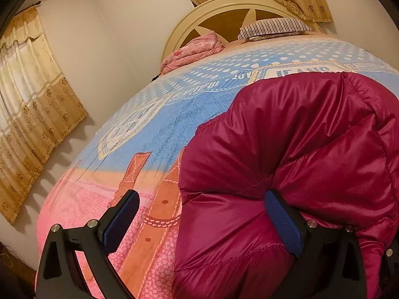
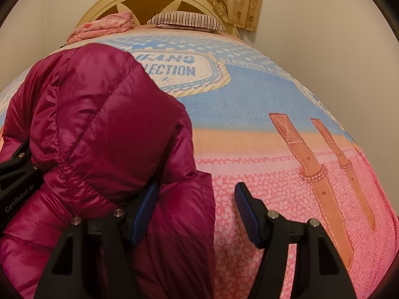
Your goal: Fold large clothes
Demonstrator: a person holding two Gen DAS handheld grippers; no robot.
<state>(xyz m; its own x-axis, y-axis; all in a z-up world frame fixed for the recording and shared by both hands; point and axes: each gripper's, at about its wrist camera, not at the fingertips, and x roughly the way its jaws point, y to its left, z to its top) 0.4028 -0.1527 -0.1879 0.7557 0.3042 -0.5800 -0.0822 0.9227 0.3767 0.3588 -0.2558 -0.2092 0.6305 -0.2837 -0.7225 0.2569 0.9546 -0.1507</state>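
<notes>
A shiny magenta puffer jacket (image 1: 299, 149) lies bunched on the bed, filling the right of the left wrist view and the left of the right wrist view (image 2: 99, 114). My left gripper (image 1: 202, 214) stands open over the jacket's left edge. Its right finger (image 1: 281, 219) is tucked into a fold, while its left finger (image 1: 124, 216) hangs over the bedspread. My right gripper (image 2: 194, 206) is open at the jacket's right edge. The folded cuff covers part of its left finger (image 2: 146, 211); its right finger (image 2: 245, 214) is over bare bedspread. The left tool's black frame (image 2: 15, 172) shows under the jacket.
The bed wears a blue and pink printed bedspread (image 2: 274, 174). A striped pillow (image 1: 274, 27) and a folded pink quilt (image 1: 192, 49) lie by the cream headboard (image 2: 149, 0). Curtains (image 1: 30, 114) hang on the left wall, and floor shows beside the bed.
</notes>
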